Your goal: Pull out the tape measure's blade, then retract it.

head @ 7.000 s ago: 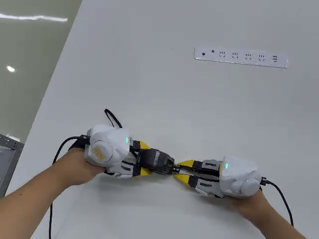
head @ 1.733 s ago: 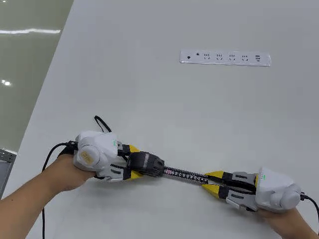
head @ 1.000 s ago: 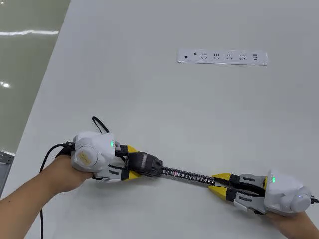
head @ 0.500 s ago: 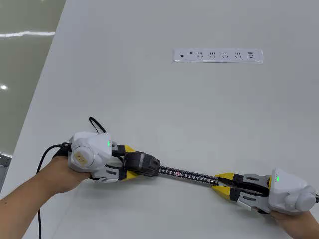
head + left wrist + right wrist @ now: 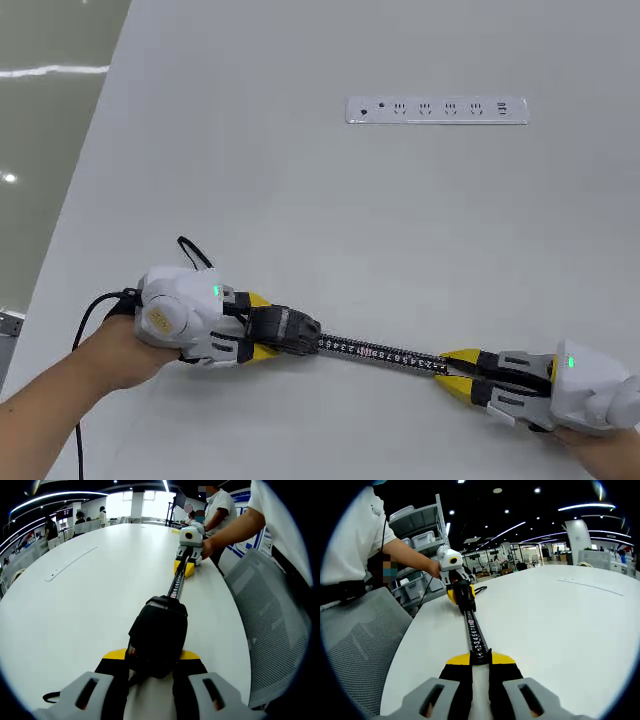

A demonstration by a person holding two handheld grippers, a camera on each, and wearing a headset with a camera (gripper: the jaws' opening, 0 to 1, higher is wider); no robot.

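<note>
- Blade under tension: my left claw [image 5: 262, 328] is clamped around the black case of the tape measure [image 5: 287, 331], low over the white desk [image 5: 330, 210] near its front edge. My right claw [image 5: 453, 368] is pinched tight on the tip of the blade [image 5: 380, 352], which runs between the two with its numbers facing up.
- I judge the pull-out to be partly done. To do it well, I would draw the right claw straight along the blade's own line, level with the case mouth, and hold the case firm so it cannot twist or kink the blade.
- For the return, I would walk the tip back under grip rather than let it snap home.
- A power strip [image 5: 436, 110] lies well apart across the desk, out of the blade's path. A black cable [image 5: 196, 250] loops behind the left claw.
- A mesh chair [image 5: 270, 630] stands just beside the desk's edge, the nearest thing to mind.
</note>
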